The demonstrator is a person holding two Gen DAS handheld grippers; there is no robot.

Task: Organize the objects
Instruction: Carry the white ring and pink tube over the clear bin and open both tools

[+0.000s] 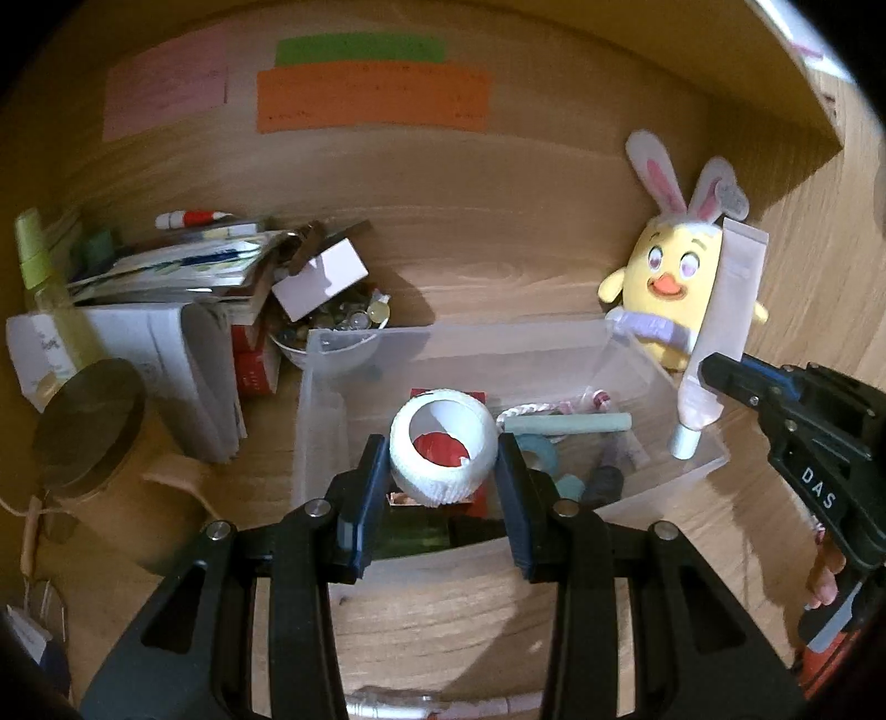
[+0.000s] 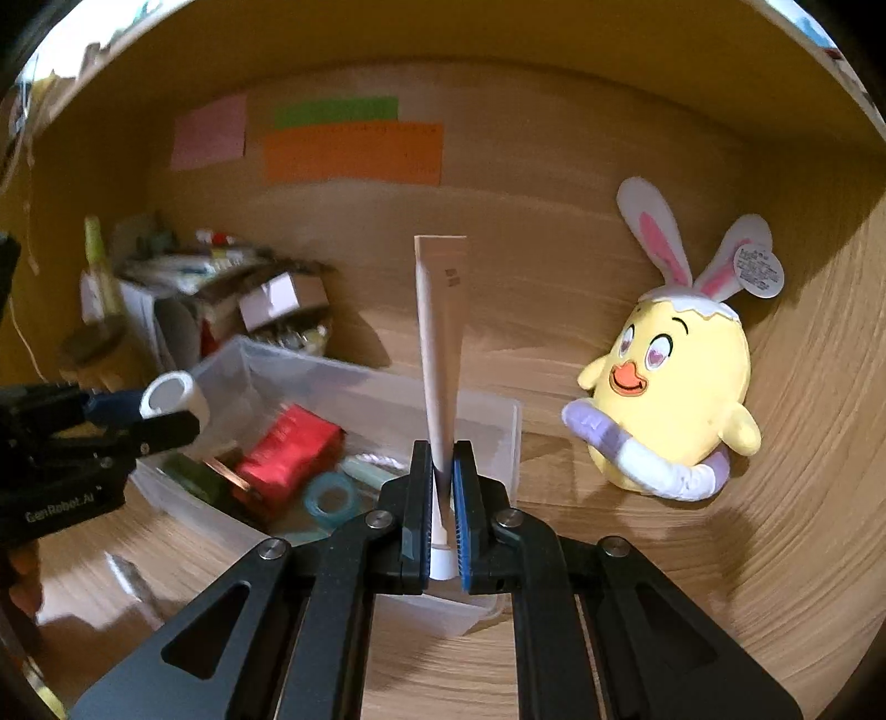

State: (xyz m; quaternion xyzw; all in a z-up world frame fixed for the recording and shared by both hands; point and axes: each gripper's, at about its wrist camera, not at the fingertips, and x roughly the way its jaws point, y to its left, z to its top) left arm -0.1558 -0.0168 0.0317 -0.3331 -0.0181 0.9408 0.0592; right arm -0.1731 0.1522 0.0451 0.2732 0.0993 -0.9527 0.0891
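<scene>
I found the white tape roll [image 1: 442, 455] clamped between the pads of my left tool [image 1: 442, 471], held above the near part of the clear plastic bin [image 1: 321, 387]. Through the roll's hollow centre a red packet [image 1: 440, 450] in the bin was visible. My right tool [image 2: 442, 487] was closed tight on the neck end of a pale pink tube [image 2: 440, 332], cap [image 2: 441, 562] toward the camera, crimped end pointing up and away. In the left wrist view that tube [image 1: 720, 321] hung over the bin's right end, cap down, with the right tool [image 1: 720, 382] gripping it from the right.

Inside the bin I noted the red packet [image 2: 290, 448], a teal tape ring [image 2: 331, 498], a pale green stick [image 1: 565, 423], a twisted white cord [image 1: 526, 411] and a dark green item [image 2: 194, 476] at the near wall.

The bin sat on a wooden surface [image 1: 443, 603]. Just beyond its far left corner stood a bowl of small beads [image 1: 338, 327] with a white card [image 1: 320, 279] leaning on it. Left of that lay a stack of papers and booklets [image 1: 166, 277], a green spray bottle [image 1: 41, 266] and a round dark lid [image 1: 88, 421]. A yellow plush chick with bunny ears [image 2: 670, 387] stood to the right of the bin. Pink [image 1: 166, 94], green [image 1: 360, 50] and orange [image 1: 374, 99] notes were stuck to the far wooden panel.
</scene>
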